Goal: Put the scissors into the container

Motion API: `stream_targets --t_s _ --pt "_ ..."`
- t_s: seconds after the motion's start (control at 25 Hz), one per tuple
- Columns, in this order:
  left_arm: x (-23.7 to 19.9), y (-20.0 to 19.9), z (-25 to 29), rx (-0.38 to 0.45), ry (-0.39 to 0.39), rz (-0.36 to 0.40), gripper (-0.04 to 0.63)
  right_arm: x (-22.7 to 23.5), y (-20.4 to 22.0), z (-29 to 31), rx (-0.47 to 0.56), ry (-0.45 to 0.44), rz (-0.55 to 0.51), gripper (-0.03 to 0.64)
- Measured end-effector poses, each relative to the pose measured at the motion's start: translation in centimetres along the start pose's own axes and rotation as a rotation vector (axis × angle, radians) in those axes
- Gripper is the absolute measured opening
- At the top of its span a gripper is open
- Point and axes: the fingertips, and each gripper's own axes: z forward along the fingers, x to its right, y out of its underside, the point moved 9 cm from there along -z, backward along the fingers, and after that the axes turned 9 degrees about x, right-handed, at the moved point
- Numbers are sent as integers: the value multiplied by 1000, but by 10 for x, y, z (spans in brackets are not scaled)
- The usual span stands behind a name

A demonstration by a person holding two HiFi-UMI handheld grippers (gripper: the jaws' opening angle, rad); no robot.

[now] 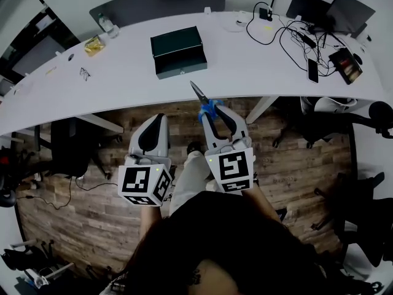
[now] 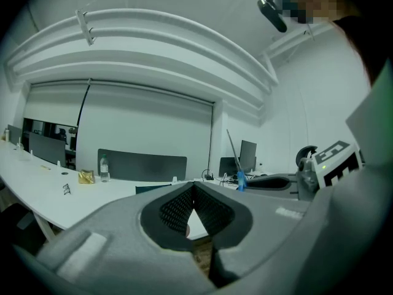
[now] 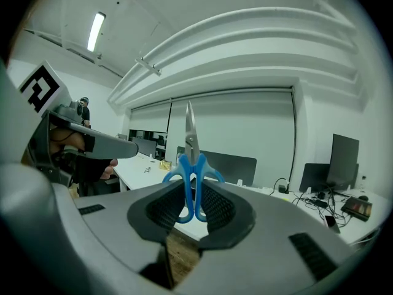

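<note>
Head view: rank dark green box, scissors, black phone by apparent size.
1. dark green box, clearly largest.
2-3. scissors and black phone: similar. The scissors sit nearer the camera, handles partly hidden in the right gripper, so unranked.

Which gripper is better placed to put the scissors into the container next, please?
Right: the right gripper clamps the scissors, blades pointing toward the container; the left gripper is shut and empty.
</note>
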Motion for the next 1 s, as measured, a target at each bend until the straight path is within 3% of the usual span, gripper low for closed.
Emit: stream_targets --t_s 1.0 --pt "-101 -10 124 -22 4 -29 11 35 2 149 -76 -46 -24 89"
